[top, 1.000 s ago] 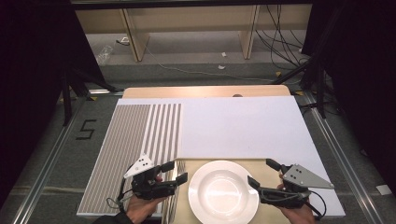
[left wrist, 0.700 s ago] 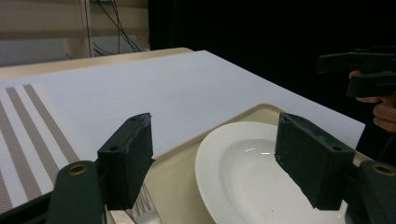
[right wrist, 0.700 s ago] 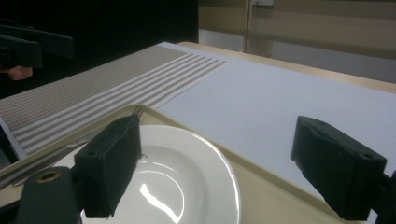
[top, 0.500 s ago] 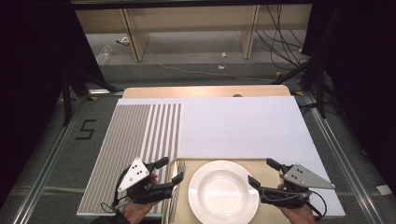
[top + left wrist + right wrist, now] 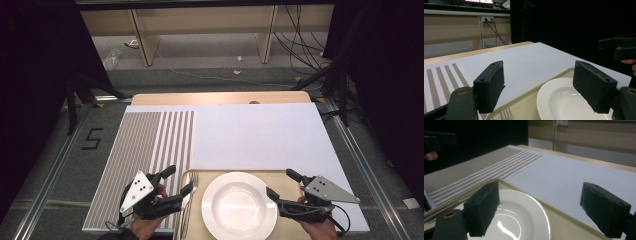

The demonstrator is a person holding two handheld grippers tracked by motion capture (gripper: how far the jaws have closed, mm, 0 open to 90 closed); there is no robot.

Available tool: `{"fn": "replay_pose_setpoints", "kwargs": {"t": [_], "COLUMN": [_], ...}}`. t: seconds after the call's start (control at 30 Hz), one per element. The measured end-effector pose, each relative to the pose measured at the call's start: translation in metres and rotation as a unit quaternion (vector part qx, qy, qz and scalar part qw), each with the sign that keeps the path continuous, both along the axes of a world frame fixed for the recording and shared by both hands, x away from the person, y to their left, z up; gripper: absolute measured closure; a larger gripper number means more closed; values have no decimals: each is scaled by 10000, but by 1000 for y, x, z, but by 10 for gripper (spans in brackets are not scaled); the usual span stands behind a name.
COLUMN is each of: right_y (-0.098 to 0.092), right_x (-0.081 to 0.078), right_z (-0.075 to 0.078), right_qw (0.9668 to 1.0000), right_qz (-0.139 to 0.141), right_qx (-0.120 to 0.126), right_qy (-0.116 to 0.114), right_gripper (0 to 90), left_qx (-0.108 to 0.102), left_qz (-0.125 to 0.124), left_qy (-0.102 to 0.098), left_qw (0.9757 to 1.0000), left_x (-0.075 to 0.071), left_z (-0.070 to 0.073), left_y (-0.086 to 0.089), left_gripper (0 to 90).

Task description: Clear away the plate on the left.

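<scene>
High view: both tongs, left tongs (image 5: 175,182) and right tongs (image 5: 282,182), are open and empty; a clumsy grab could knock the fork (image 5: 189,200) against the plate (image 5: 239,206).

Plate (image 5: 239,205): I see it white, round, empty, upright on the beige tray (image 5: 287,176), near table edge.
Fork (image 5: 188,200): lies at the plate's 9 o'clock, tines toward 12.

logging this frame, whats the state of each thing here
left gripper: open, jaws just been opening, nothing between them
right gripper: open, holding nothing
plate: upright, empty, on the tray
fork: lying flat on the tray, left of the plate
tray: flat on the table
</scene>
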State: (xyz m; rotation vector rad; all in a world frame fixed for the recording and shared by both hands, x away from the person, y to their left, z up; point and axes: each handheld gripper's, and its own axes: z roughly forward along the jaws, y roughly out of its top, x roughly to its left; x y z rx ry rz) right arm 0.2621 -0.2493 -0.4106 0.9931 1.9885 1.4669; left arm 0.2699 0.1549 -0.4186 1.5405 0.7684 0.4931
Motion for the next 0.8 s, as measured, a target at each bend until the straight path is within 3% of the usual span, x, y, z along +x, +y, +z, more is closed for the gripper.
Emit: {"fn": "replay_pose_setpoints", "kwargs": {"t": [0.2, 0.33, 0.8], "right_y": [0, -1, -1], "right_x": [0, 0, 0], "right_z": [0, 0, 0], "right_qw": [9999, 9999, 9999], "right_qz": [-79, -79, -81], "right_qx": [113, 102, 99], "right_qy": [-82, -83, -97], "right_gripper": [163, 163, 163], "left_qx": [-44, -50, -110], "left_qz": [-26, -34, -8], "left_qy": [-66, 35, 72], "left_qw": [10000, 10000, 9999], "left_x": [-2, 0, 0], "left_z": [0, -1, 1], "left_y": [1, 1, 4], "left_gripper": [235, 223, 187]}}
